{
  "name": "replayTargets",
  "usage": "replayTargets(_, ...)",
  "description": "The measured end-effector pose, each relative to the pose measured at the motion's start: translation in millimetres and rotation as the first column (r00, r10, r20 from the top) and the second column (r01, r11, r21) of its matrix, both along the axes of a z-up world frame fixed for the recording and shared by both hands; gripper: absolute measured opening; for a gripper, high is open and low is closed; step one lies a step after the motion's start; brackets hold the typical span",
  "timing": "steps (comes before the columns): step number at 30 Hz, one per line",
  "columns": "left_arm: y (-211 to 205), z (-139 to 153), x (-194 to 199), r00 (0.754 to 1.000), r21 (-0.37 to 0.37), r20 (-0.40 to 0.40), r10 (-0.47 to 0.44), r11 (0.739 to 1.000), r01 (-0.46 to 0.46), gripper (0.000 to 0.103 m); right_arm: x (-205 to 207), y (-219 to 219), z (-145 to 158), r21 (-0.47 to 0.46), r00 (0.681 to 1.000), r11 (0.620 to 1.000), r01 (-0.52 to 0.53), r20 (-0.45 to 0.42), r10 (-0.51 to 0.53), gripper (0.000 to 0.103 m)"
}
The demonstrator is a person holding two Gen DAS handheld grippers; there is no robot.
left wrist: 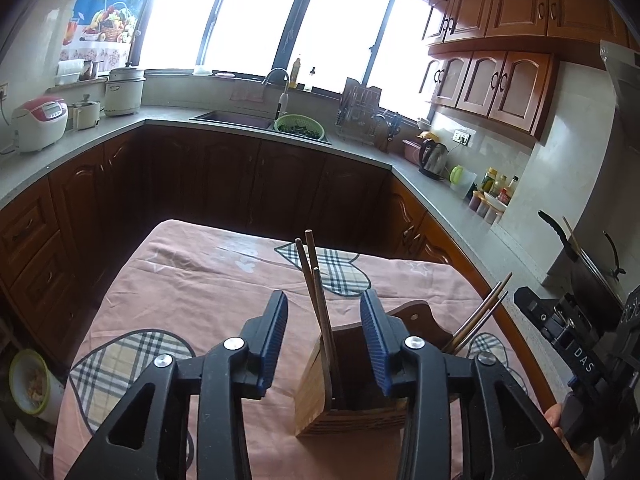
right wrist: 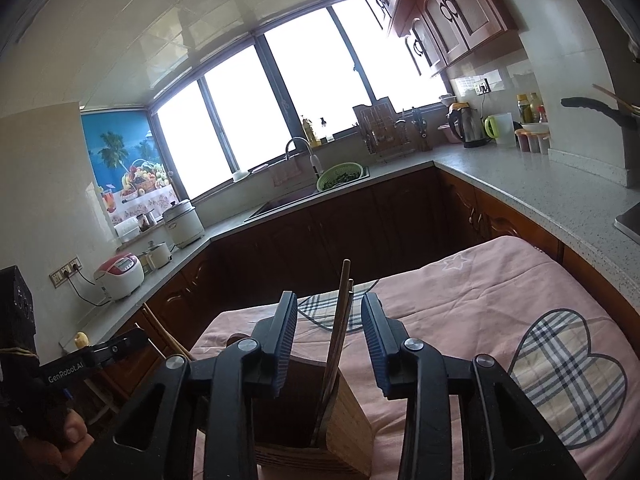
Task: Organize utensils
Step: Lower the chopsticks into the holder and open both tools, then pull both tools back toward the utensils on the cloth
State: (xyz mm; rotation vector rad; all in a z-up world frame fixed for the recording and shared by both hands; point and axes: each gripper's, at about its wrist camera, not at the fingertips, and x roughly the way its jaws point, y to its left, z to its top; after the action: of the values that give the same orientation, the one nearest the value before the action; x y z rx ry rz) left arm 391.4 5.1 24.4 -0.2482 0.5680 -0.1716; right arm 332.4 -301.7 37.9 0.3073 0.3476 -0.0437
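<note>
A wooden utensil holder [left wrist: 344, 408] stands on a table under a pink cloth [left wrist: 192, 280]. Brown chopsticks [left wrist: 316, 300] stand in its left compartment, and more chopsticks [left wrist: 480, 320] lean out of its right side. My left gripper [left wrist: 324, 320] is open, its jaws either side of the left chopsticks without touching them. In the right wrist view the holder [right wrist: 320, 420] sits under my right gripper [right wrist: 330, 320], which is open around the upright chopsticks [right wrist: 340, 320]. The other chopsticks [right wrist: 164, 332] lean left. Each gripper shows at the edge of the other's view.
Kitchen counters run around the table in a U. On them are a rice cooker [left wrist: 38, 122], a sink [left wrist: 236, 118] with a green colander [left wrist: 300, 126], a kettle [left wrist: 432, 156] and condiment bottles [left wrist: 496, 188]. A bowl [left wrist: 30, 384] sits low on the left.
</note>
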Motion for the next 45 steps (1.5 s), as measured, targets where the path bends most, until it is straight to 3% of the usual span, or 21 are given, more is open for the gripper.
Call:
replayTargets(1, 1, 1, -2, 1.000, -0.001, 0.002, 0.007, 1.000, -0.007, 0.060, -2, 0, 1, 0.002, 1.000, 1.000, 0.001, 0.003, -0.001, 0.042)
replayTargets(2, 2, 0, -5, 1.000, -0.001, 0.005, 0.016, 1.000, -0.016, 0.066, -3, -1, 1, 0.006, 1.000, 1.000, -0.002, 0.007, 0.002, 0.048)
replayTargets(3, 4, 0, -8, 1.000, -0.002, 0.008, 0.026, 1.000, -0.026, 0.076, -5, -1, 2, 0.009, 1.000, 1.000, -0.002, 0.009, 0.002, 0.061)
replayTargets(5, 6, 1, -15, 0.999, -0.005, 0.015, 0.035, 0.999, -0.035, 0.080, -10, -2, 3, 0.015, 1.000, 1.000, -0.004, 0.021, 0.004, 0.083)
replayTargets(6, 7, 1, -18, 0.999, -0.004, 0.014, 0.036, 0.999, -0.036, 0.082, -13, -2, 4, 0.013, 1.000, 1.000, -0.005, 0.027, 0.004, 0.086)
replayTargets(8, 8, 0, -24, 0.999, -0.005, 0.008, 0.042, 0.999, -0.042, 0.088, -18, -3, 5, 0.007, 1.000, 1.000, -0.004, 0.028, 0.004, 0.087)
replayTargets(13, 13, 0, -43, 0.999, -0.014, -0.002, 0.052, 0.999, -0.052, 0.091, -33, -3, 7, 0.000, 1.000, 1.000, -0.007, 0.024, 0.007, 0.089)
replayTargets(24, 33, -1, -96, 0.996, -0.021, -0.048, 0.076, 0.997, -0.077, 0.091, -78, 3, 5, 0.010, 1.000, 1.000, -0.008, -0.001, 0.008, 0.089)
replayTargets(45, 68, -18, -184, 0.979, 0.000, -0.170, 0.113, 0.993, -0.114, 0.091, -154, 18, -34, 0.034, 0.994, 0.999, -0.007, -0.105, 0.010, 0.089)
